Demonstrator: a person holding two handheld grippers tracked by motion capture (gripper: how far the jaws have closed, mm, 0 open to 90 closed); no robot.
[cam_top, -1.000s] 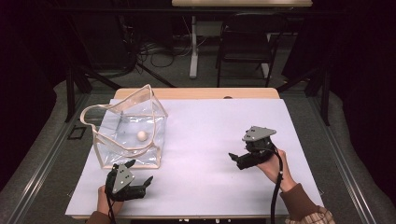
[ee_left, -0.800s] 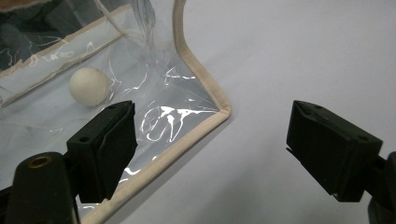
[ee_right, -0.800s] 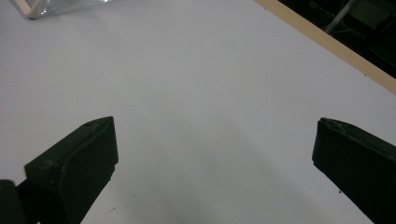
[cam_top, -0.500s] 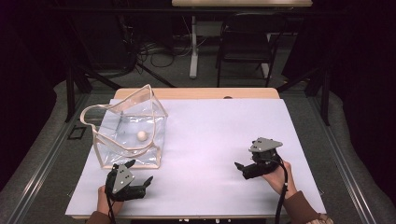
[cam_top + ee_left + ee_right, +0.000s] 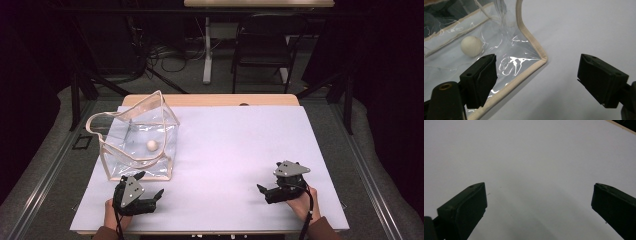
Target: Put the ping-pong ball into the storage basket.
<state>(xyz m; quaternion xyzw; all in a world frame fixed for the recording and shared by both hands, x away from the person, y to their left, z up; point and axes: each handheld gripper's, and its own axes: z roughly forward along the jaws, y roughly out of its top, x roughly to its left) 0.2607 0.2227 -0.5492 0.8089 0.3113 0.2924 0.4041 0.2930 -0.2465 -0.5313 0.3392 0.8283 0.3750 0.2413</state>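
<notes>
Where the left hand-held gripper (image 5: pixel 145 187) gapes, clear bag (image 5: pixel 137 142) just beyond.

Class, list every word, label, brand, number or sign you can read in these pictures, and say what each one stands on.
None: no readable text anywhere.
The clear bag, the ball inside it, the white tabletop and both grippers, left and right, carry no lettering that can be made out.
</notes>
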